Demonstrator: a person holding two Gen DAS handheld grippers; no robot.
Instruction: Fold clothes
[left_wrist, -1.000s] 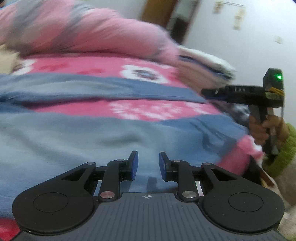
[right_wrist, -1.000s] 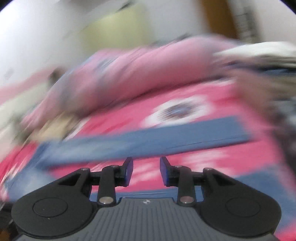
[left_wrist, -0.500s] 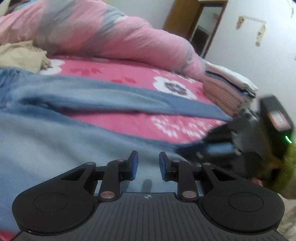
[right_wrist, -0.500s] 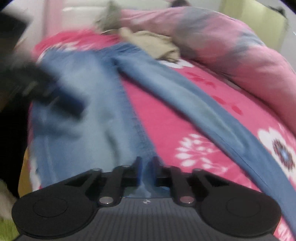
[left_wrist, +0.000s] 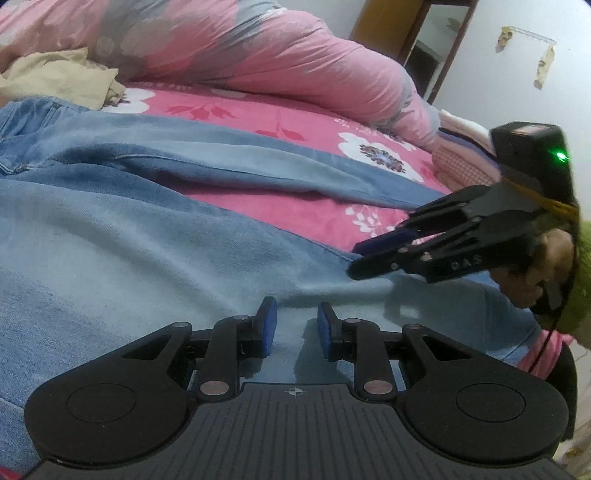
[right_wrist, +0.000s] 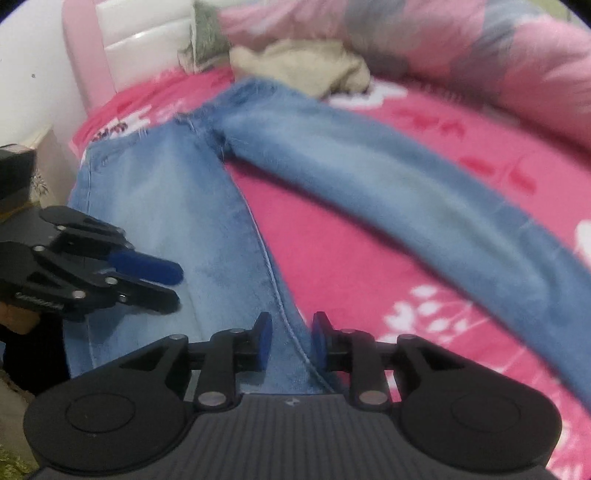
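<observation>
- My left gripper (left_wrist: 293, 326) has its fingers slightly spread over the near leg of the one pair of jeans (left_wrist: 147, 258), pinching nothing.
- My right gripper (right_wrist: 288, 341) has just been opening; its fingers straddle the leg's seam without pressing it.
- The jeans lie on the bed (right_wrist: 332, 251), legs splayed.
- One pink duvet (left_wrist: 258, 48), one beige garment (right_wrist: 303, 66) lie beyond.
- The far hem is cut off.

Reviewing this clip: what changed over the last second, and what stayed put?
The right claw swung from facing the quilt down onto the near leg of the jeans; its jaws closed, then just reopened, now straddling the leg's seam without pinching it. The left claw kept the same gap, nothing held, above that leg. Jeans, pink quilt and beige garment unchanged.
</observation>
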